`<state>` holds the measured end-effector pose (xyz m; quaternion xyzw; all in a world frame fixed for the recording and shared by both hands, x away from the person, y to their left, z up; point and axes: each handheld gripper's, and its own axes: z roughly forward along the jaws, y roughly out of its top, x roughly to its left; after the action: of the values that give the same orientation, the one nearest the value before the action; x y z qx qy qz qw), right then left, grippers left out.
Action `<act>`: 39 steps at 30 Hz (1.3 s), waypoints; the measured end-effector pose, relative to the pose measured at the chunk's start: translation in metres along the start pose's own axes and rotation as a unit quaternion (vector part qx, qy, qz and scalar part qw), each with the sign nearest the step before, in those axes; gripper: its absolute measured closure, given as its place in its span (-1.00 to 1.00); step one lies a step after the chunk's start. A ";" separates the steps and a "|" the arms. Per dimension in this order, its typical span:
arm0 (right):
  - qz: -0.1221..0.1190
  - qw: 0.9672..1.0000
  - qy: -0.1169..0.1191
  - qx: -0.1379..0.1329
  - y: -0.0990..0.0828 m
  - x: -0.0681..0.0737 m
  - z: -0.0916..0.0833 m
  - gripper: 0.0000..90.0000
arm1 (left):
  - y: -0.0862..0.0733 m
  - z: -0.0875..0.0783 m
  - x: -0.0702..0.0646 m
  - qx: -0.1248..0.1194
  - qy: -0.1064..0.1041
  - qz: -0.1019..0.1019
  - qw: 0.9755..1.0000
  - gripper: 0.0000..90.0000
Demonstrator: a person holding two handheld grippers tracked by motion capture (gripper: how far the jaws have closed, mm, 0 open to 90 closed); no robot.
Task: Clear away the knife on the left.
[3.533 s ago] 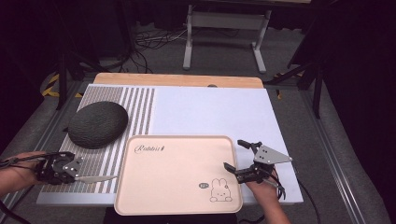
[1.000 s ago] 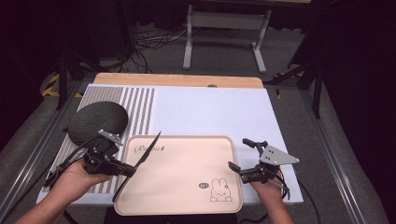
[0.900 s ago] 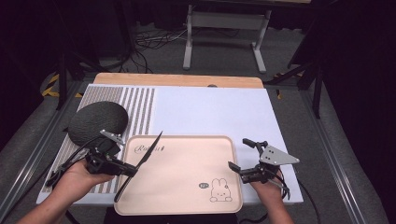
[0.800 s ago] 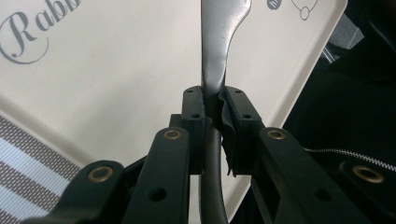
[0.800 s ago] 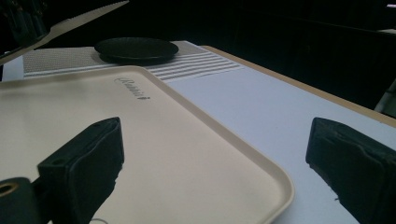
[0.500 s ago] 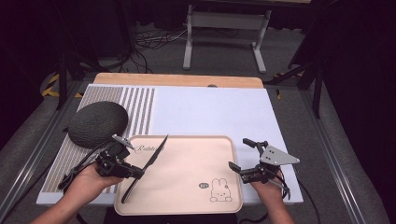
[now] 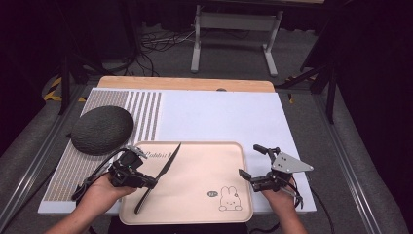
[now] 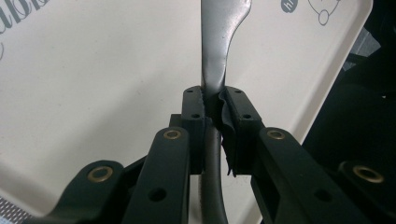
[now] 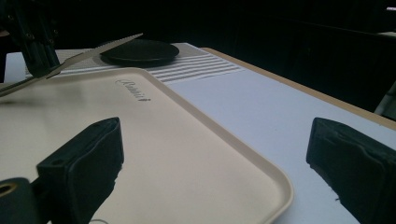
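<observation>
Over the beige tray (image 7: 204, 168), the left gripper (image 7: 146, 181) clamps the knife (image 7: 165, 170) mid-length; the right gripper (image 7: 253, 165) gapes.

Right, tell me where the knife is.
In the high view the knife is clamped in the left hand-held gripper, slanting over the left part of the pink tray, near the dark round mat.

The tray (image 7: 204, 180) is carrying a word in dark script letters along its far left corner. In the right gripper view this word is reading "Rabbit" (image 9: 133, 89), with a small mark after it. In the high view the knife is covering part of the word. Near the rabbit drawing (image 7: 229, 200) at the near right corner, a small dark round badge (image 7: 212, 194) is showing light letters; in the left gripper view they are looking like "hi" (image 8: 288, 5), cut by the edge.
</observation>
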<state>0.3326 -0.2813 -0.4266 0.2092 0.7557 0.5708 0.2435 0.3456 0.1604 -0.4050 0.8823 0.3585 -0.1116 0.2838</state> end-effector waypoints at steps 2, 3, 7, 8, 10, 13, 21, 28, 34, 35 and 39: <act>-0.001 1.000 -0.001 -0.001 0.000 0.000 0.000 -0.90 | 0.000 0.002 0.000 -0.002 0.000 -0.004 1.000 0.78; -0.001 1.000 -0.001 -0.002 0.000 0.000 0.000 -0.90 | -0.001 0.003 0.001 0.000 0.000 -0.004 1.000 0.79; -0.002 1.000 0.000 -0.001 0.000 0.001 -0.001 -0.90 | -0.002 0.007 -0.001 0.005 0.003 -0.006 1.000 0.78; -0.002 1.000 0.000 -0.001 0.000 0.001 -0.001 -0.90 | -0.002 0.007 -0.001 0.005 0.003 -0.006 1.000 0.79; 0.000 1.000 0.000 -0.001 0.000 0.001 -0.001 -0.90 | -0.002 0.009 0.000 0.008 0.003 -0.005 1.000 0.78; 0.001 1.000 0.001 -0.002 0.000 0.001 -0.001 -0.90 | -0.003 0.013 0.001 0.012 0.002 -0.007 1.000 0.78; 0.002 1.000 0.001 -0.002 0.000 0.000 -0.001 -0.90 | -0.001 0.017 -0.002 0.021 0.021 0.000 1.000 0.78; 0.003 1.000 0.002 -0.005 0.000 0.000 -0.002 -0.90 | 0.000 0.025 -0.001 0.034 0.027 0.006 0.999 0.77; 0.003 1.000 0.003 -0.005 0.000 0.000 -0.002 -0.90 | 0.000 0.027 0.001 0.040 0.027 0.003 0.999 0.77; 0.003 1.000 0.003 -0.005 0.000 0.000 -0.002 -0.90 | 0.000 0.028 0.001 0.041 0.026 0.002 0.999 0.77; 0.004 1.000 0.003 -0.006 0.000 0.000 -0.002 -0.90 | 0.000 0.030 0.004 0.045 0.023 -0.001 0.999 0.77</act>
<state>0.3318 -0.2828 -0.4259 0.2088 0.7524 0.5769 0.2399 0.3484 0.1455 -0.4310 0.8964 0.3599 -0.1079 0.2351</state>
